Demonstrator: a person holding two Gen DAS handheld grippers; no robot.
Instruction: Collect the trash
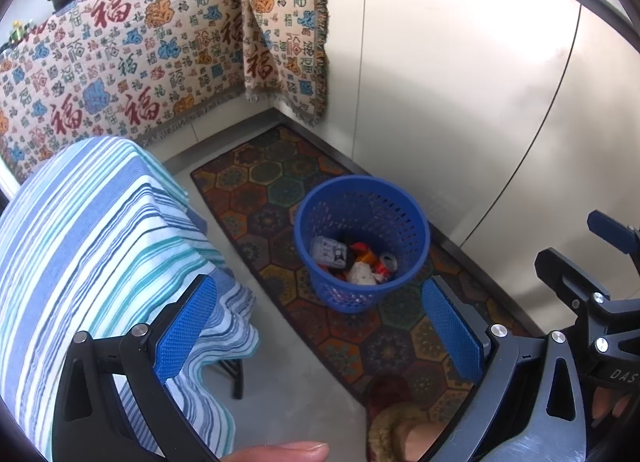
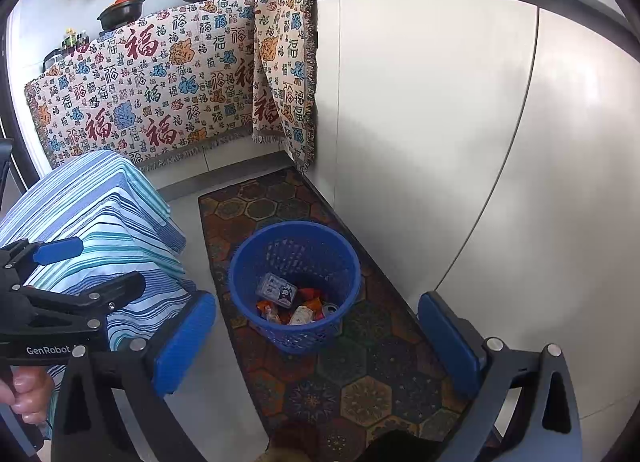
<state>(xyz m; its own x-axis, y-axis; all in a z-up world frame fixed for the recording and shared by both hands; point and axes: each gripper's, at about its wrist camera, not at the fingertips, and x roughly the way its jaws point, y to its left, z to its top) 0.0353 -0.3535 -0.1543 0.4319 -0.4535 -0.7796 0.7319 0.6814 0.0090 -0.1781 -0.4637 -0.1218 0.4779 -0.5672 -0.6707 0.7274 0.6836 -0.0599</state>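
Observation:
A blue perforated waste basket [image 1: 362, 240] stands on the patterned floor mat; it also shows in the right wrist view [image 2: 296, 282]. Inside lie several pieces of trash [image 1: 352, 260]: a grey box, orange wrappers, crumpled paper and a can, also seen in the right wrist view [image 2: 294, 302]. My left gripper [image 1: 320, 326] is open and empty, held above and short of the basket. My right gripper [image 2: 316, 342] is open and empty, also above the basket's near side. The left gripper shows at the left in the right wrist view [image 2: 60, 262].
A table under a blue striped cloth [image 1: 92, 246] stands to the left [image 2: 100, 222]. A patterned cloth [image 2: 160, 90] hangs over the counter behind, with pans on top. White cabinet doors [image 2: 460, 142] run along the right. A hexagon floor mat [image 2: 340, 382] lies below.

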